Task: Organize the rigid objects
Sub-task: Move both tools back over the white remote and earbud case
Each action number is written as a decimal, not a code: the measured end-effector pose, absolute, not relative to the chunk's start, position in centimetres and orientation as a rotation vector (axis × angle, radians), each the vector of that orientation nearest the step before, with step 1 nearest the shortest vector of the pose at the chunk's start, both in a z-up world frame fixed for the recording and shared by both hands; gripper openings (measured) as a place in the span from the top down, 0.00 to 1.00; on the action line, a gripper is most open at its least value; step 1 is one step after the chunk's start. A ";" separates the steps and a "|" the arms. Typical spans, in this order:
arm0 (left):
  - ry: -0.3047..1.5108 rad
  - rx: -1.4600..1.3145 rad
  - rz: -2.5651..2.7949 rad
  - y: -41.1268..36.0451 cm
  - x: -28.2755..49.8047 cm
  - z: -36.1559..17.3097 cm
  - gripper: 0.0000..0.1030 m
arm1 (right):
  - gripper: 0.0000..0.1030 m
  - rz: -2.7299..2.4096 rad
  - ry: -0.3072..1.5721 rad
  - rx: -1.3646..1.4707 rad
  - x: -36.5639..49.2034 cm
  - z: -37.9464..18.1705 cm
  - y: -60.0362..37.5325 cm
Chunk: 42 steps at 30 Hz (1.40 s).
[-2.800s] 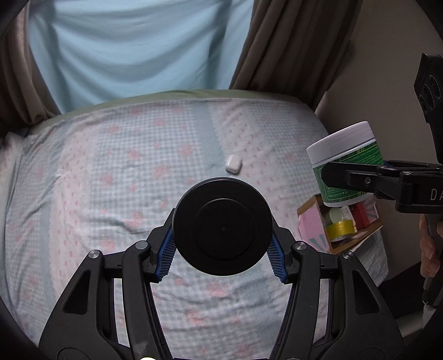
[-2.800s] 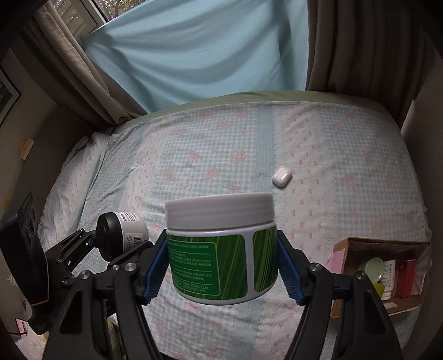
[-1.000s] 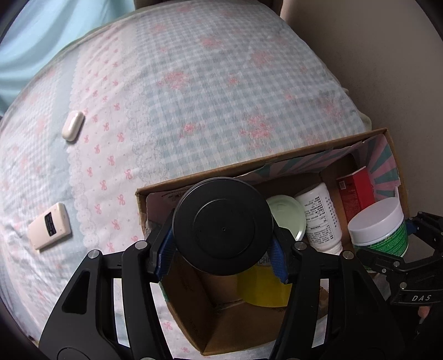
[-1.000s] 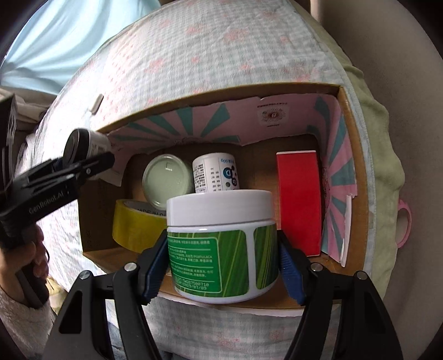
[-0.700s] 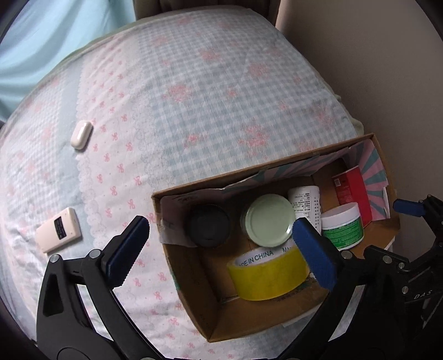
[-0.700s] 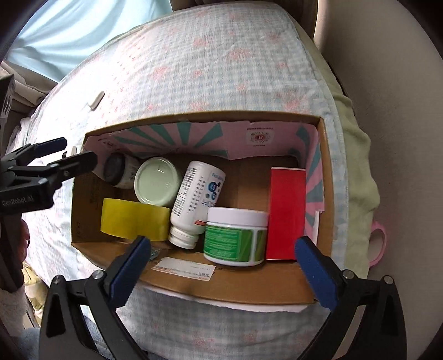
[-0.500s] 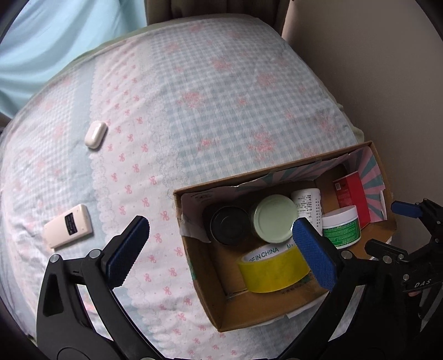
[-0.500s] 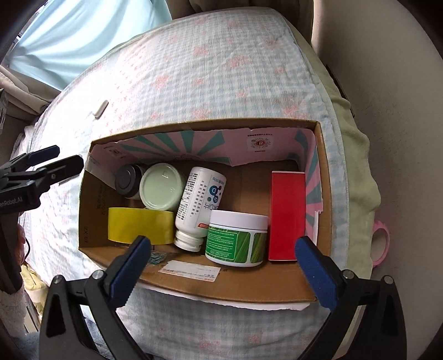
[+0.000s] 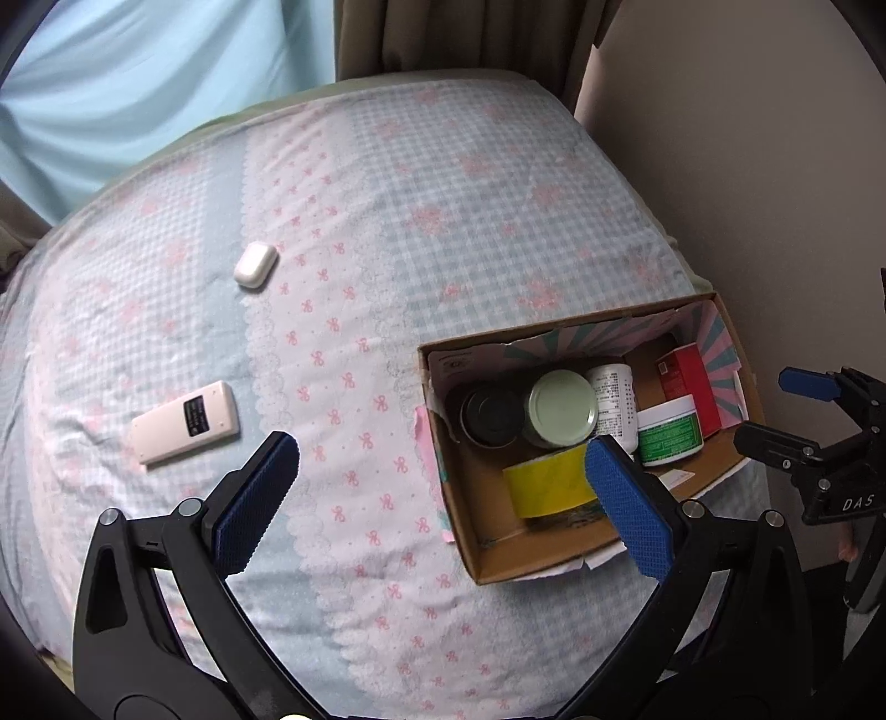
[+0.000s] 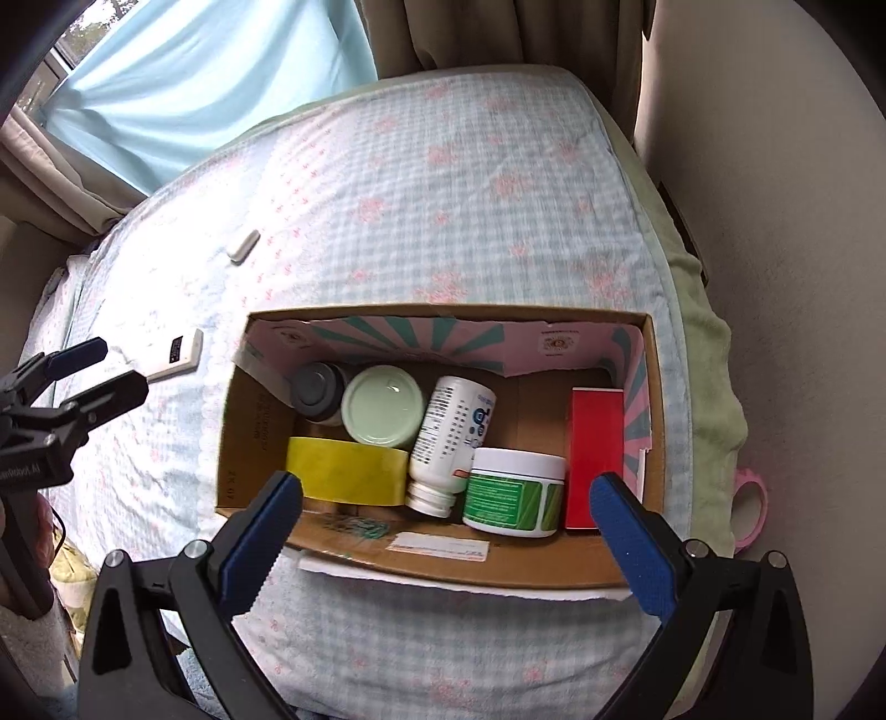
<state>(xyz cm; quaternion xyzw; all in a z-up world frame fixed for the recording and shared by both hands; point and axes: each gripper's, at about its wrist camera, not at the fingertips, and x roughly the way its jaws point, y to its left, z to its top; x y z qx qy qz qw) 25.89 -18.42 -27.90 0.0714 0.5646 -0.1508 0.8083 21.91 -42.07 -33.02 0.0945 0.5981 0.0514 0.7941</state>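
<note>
A cardboard box (image 10: pixel 255 421) (image 9: pixel 443 459) sits on the bed's right edge. It holds a black-lidded jar (image 10: pixel 315 387) (image 9: pixel 490 415), a green-labelled white jar (image 10: pixel 512 493) (image 9: pixel 667 432), a pale green lid (image 10: pixel 382 404), a white bottle (image 10: pixel 454 437), yellow tape (image 10: pixel 343 471) and a red box (image 10: pixel 595 454). A white remote (image 9: pixel 185 423) (image 10: pixel 171 354) and a white earbud case (image 9: pixel 255 266) (image 10: pixel 243 245) lie on the bedspread. My left gripper (image 9: pixel 443 504) is open and empty, above the bed left of the box. My right gripper (image 10: pixel 446 531) is open and empty over the box's near wall.
The bed has a pink and blue checked bedspread (image 9: pixel 387 221). A beige wall (image 10: pixel 775 221) runs along its right side, with curtains (image 9: pixel 443 39) behind. A pink object (image 10: pixel 750 509) hangs by the bed's right edge.
Both grippers opened and let their jars go into the box: black-lidded jar at left, green-labelled jar at right. Both have since pulled back, the left one toward the remote.
</note>
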 end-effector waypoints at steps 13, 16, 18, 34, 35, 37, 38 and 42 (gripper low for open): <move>1.123 0.150 -0.312 -9.9 20.8 -21.8 0.00 | 0.00 0.107 1.180 0.171 20.1 -25.6 -35.0; 1.099 0.154 -0.316 -7.3 19.9 -20.5 0.00 | 0.00 0.112 1.157 0.151 19.9 -23.9 -32.4; 1.089 0.155 -0.320 -5.4 19.5 -19.7 0.00 | 0.00 0.119 1.138 0.145 19.9 -22.9 -30.8; 1.068 0.331 -0.523 7.5 22.9 -20.8 0.00 | 0.00 0.144 1.081 0.043 24.7 -20.4 -17.5; 1.075 0.357 -0.545 7.8 23.5 -21.5 0.00 | 0.00 0.146 1.082 0.039 25.2 -20.7 -17.0; 1.087 0.422 -0.573 8.2 24.7 -22.9 0.00 | 0.00 0.169 1.085 0.035 26.6 -21.6 -16.0; 1.092 0.453 -0.590 8.1 25.4 -23.7 0.00 | 0.00 0.179 1.088 0.032 27.2 -22.1 -15.6; 1.113 0.557 -0.662 7.7 28.4 -26.6 0.00 | 0.00 0.240 1.111 -0.003 30.7 -24.1 -14.0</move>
